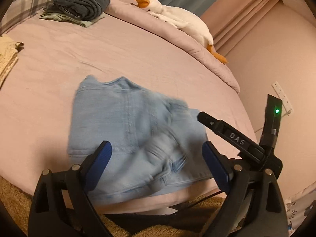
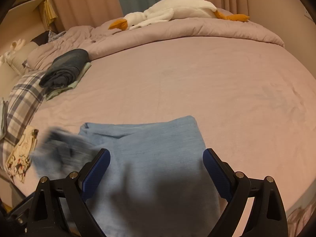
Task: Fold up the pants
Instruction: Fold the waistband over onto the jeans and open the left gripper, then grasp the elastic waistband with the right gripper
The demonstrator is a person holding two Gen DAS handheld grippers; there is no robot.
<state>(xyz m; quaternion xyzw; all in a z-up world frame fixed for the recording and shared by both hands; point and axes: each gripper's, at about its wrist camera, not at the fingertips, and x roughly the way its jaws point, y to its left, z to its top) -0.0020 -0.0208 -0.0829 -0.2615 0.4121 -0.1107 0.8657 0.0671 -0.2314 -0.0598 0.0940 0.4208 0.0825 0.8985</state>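
Note:
Light blue denim pants [image 1: 130, 134] lie folded in a thick bundle on the pink bed sheet [image 1: 98, 55] near the front edge. My left gripper [image 1: 157, 158] is open and empty, hovering above the near part of the bundle. The other gripper's black finger [image 1: 223, 128] reaches over the pants' right edge. In the right wrist view the pants [image 2: 150, 158] lie under my right gripper [image 2: 156, 167], which is open and empty. A blurred flap of denim [image 2: 59, 148] at the left is in motion.
A stack of dark folded clothes [image 1: 79, 4] sits at the far left by a plaid pillow [image 2: 21, 102]. A white goose plush [image 2: 169, 9] lies on the rolled duvet at the back. A cream garment [image 1: 7, 55] lies at left. Brown carpet [image 1: 15, 199] lies below the bed edge.

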